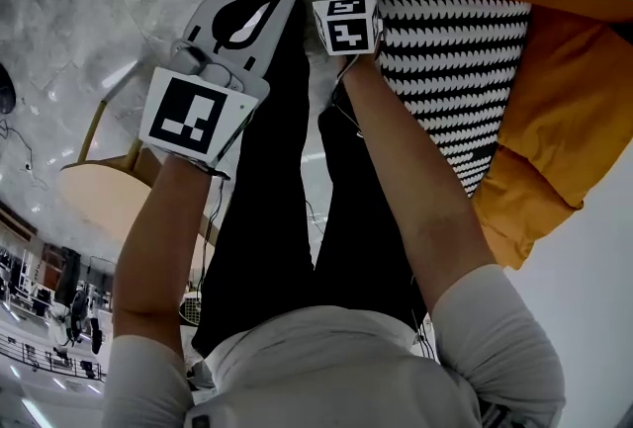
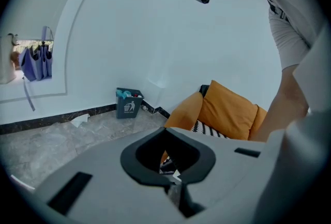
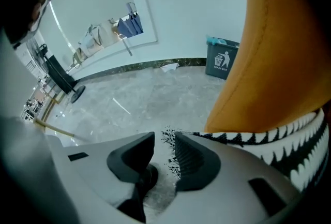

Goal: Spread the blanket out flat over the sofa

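Right gripper [image 3: 164,140] jaws spread, blanket [image 3: 282,137] fringe loose between them — blanket stretches right across sofa [image 3: 274,52]; left gripper [image 2: 165,133] pressed together, farther off.

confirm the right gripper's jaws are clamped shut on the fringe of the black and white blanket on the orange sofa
Not clamped shut. The right gripper view shows the right gripper with its jaws standing apart, and the fringe of the black and white blanket in the gap between them. The blanket does lie on the orange sofa.
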A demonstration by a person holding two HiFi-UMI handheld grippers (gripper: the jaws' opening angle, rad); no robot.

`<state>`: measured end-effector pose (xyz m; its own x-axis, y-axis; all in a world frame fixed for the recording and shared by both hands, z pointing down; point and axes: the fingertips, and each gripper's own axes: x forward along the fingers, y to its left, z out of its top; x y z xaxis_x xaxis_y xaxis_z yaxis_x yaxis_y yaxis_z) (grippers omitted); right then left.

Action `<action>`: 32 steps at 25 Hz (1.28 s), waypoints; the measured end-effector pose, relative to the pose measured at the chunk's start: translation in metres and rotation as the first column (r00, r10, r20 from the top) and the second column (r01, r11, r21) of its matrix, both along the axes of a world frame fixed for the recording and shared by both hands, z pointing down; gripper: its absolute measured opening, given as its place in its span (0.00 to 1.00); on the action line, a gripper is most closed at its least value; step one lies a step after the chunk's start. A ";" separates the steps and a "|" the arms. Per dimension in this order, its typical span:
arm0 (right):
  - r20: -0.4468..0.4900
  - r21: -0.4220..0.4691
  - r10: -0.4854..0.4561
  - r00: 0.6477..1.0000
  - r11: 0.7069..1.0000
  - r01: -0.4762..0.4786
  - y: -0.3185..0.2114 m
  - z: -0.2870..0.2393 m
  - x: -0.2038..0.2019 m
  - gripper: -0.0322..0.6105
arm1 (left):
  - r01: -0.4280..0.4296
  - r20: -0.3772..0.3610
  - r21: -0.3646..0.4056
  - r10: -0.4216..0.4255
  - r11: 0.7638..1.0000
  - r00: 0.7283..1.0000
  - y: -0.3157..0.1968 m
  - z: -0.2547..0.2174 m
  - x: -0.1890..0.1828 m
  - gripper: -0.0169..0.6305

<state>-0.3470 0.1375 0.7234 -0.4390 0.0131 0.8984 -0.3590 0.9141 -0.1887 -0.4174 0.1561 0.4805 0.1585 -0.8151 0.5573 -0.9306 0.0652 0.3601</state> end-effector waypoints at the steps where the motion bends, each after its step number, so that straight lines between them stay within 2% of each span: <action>1: 0.009 -0.006 -0.002 1.000 1.000 0.002 0.003 -0.013 0.004 0.27 | -0.003 0.010 0.016 0.003 1.000 1.000 -0.001 -0.009 0.005 0.04; 5: 0.083 0.019 -0.005 0.997 1.000 0.003 0.003 -0.072 0.016 0.27 | -0.018 0.051 0.079 0.014 0.997 0.999 -0.005 -0.052 0.024 0.04; 8: 0.131 0.021 -0.007 0.991 1.000 0.004 0.010 -0.123 0.033 0.27 | -0.011 0.060 0.070 0.007 0.997 0.998 0.002 -0.084 0.043 0.04; 11: 0.170 0.024 -0.012 0.985 1.000 0.008 0.017 -0.185 0.072 0.27 | -0.019 0.085 0.096 0.011 0.995 0.996 0.009 -0.127 0.084 0.04; 13: 0.229 0.059 -0.011 0.973 0.998 -0.003 0.012 -0.228 0.093 0.27 | -0.033 0.114 0.124 0.019 0.992 0.993 0.012 -0.155 0.110 0.04; 18: 0.359 0.135 -0.019 0.933 0.990 -0.032 0.006 -0.348 0.135 0.26 | -0.074 0.158 0.192 0.044 0.978 0.986 0.018 -0.235 0.157 0.04; 23: 0.479 0.196 -0.008 0.878 0.976 -0.098 -0.012 -0.463 0.171 0.26 | -0.126 0.219 0.275 0.066 0.953 0.973 0.007 -0.320 0.191 0.04; 27: 0.539 0.228 -0.018 0.842 0.966 -0.126 -0.005 -0.549 0.213 0.24 | -0.137 0.218 0.304 0.071 0.943 0.973 0.018 -0.382 0.227 0.04; 32: 0.626 0.287 -0.045 0.779 0.942 -0.176 -0.005 -0.648 0.261 0.20 | -0.171 0.233 0.338 0.094 0.925 0.968 0.029 -0.448 0.267 0.04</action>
<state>-0.0863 0.1320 0.0755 -0.8850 -0.2677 0.3810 -0.3270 0.9398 -0.0994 -0.1501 0.1848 0.0325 0.1908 -0.9440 0.2693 -0.9781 -0.1595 0.1339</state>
